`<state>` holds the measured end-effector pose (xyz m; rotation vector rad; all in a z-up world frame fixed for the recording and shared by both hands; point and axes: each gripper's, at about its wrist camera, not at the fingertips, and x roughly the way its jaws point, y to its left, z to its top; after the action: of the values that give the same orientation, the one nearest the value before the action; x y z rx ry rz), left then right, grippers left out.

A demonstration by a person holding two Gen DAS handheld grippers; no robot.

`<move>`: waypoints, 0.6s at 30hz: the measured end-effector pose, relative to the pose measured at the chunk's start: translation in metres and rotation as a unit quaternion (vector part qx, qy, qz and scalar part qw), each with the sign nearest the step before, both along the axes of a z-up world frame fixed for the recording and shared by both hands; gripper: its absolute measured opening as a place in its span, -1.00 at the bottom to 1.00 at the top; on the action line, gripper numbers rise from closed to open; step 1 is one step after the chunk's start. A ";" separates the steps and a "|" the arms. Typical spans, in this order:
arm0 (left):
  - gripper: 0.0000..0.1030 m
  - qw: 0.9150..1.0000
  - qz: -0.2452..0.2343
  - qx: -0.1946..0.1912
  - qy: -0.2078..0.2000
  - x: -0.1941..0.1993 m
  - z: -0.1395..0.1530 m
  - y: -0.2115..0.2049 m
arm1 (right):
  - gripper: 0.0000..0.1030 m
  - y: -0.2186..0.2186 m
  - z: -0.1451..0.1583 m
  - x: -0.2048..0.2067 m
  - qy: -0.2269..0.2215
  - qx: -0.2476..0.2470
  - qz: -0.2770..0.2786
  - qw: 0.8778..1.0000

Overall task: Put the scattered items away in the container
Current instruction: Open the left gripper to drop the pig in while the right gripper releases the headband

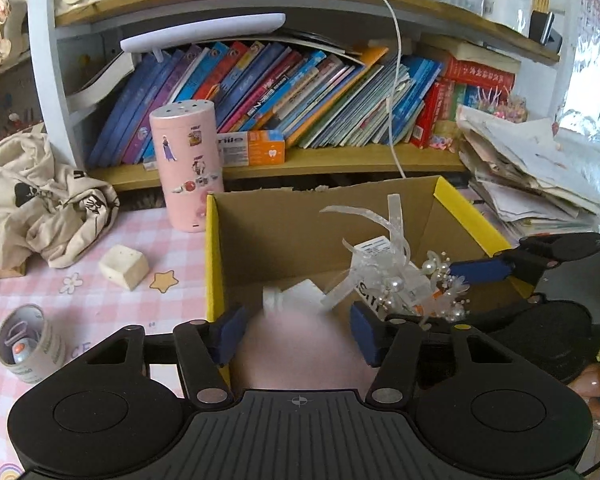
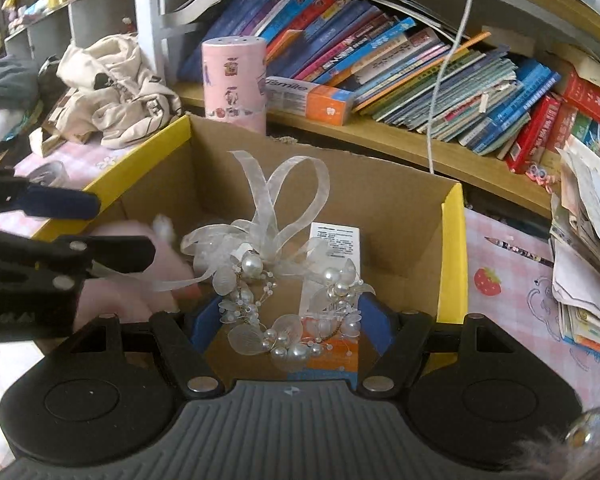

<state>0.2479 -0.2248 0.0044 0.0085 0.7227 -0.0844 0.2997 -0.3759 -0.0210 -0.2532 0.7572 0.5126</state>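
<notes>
At the lower left of my left camera a small open tube point(image 1: 30, 344) lies on its side on the pink checked cloth, and up and right of it sits a pale cube point(image 1: 124, 266). Both are outside the box and look light. I judge the tube would roll, so I would pinch it across its body. The cube is blocky enough to take by two flat faces.

At centre is the cardboard box point(image 1: 214, 248) with yellow edges. My left claw point(image 1: 298, 334) hangs over its near edge, jaws wide and holding nothing. A blurred pink shape lies under them, and I cannot tell what it is. Just past it a small white bottle point(image 1: 288, 298) lies on the box floor.

To the right is the pearl and ribbon hairpiece point(image 2: 284, 280), inside the box and over a white and orange carton point(image 2: 334, 252). My right claw point(image 2: 290, 320) stands wide, with the piece spanning the gap between the pads. I cannot tell whether the pads grip it or it merely rests there.

It should weigh almost nothing, but I judge it fragile: thin wire, pearls, glassy petals and limp organza loops. The ribbon would slip and the petals might crush, so the wire band between the pearl clusters is the place to hold it, with a gentle squeeze. Its sprigs could also snag my pads as I let go.
</notes>
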 end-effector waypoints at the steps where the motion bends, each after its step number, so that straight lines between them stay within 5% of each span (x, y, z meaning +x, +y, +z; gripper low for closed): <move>1: 0.08 1.000 -0.001 0.000 0.001 0.001 0.000 0.000 | 0.39 0.000 0.000 0.000 0.000 -0.001 0.002 1.000; 8: 0.13 1.000 0.001 0.000 0.004 0.000 0.000 -0.001 | 0.42 0.001 0.001 -0.001 0.000 -0.005 0.004 1.000; 18: 0.50 1.000 0.011 -0.004 -0.019 -0.019 0.012 0.002 | 0.60 -0.002 0.004 -0.001 0.001 0.010 -0.007 1.000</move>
<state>0.2293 -0.2224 0.0167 -0.0051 0.6850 -0.0658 0.2988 -0.3774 -0.0172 -0.2277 0.7551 0.5075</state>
